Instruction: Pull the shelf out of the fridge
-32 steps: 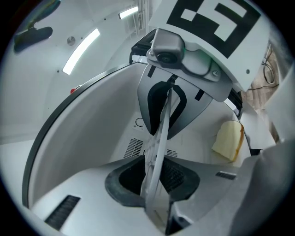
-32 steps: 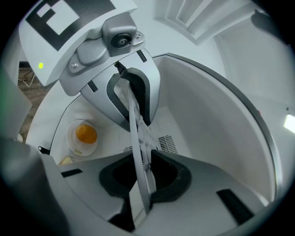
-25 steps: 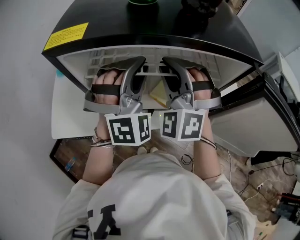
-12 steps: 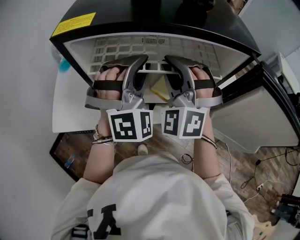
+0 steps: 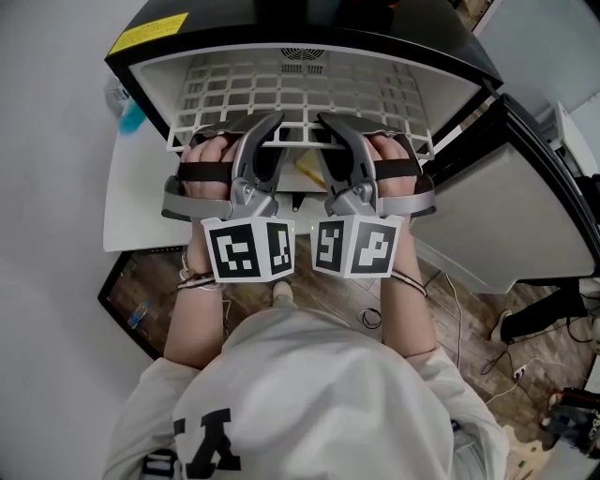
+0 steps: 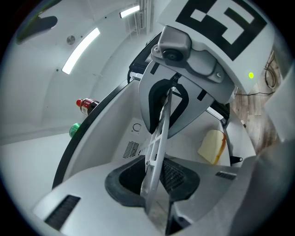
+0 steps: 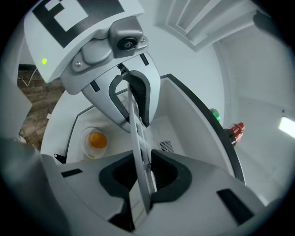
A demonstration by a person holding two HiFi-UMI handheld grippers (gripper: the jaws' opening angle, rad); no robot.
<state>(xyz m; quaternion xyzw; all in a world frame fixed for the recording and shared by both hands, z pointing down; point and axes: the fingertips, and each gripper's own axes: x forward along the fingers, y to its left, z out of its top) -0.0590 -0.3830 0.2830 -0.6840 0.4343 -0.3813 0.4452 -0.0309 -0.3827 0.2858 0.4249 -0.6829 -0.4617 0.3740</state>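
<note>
Wood-pattern floor (image 5: 473, 337) with loose cables lies beneath 1 small black fridge (image 5: 309, 23), whose door (image 5: 511, 220) stands open at the head view's right. 1 white wire shelf (image 5: 305, 89) sticks partly out of the white interior, with its front edge toward the person. 2 grippers grasp that front edge side by side, close together. The left gripper (image 5: 270, 122) is clenched on the shelf's rim, with the wire pinched between its 2 dark pads. The right gripper (image 5: 330, 124) is clenched on the rim the same way. Each carries 1 marker cube (image 5: 248, 250), 2 in all. 1 yellow label (image 5: 148, 33) sits on the fridge top. Below the shelf, 1 bowl (image 7: 94, 140) holding something orange rests inside the fridge. 1 red bottle (image 7: 236, 130) and 1 green-topped item (image 7: 214, 114) show beyond the fridge's edge.
</note>
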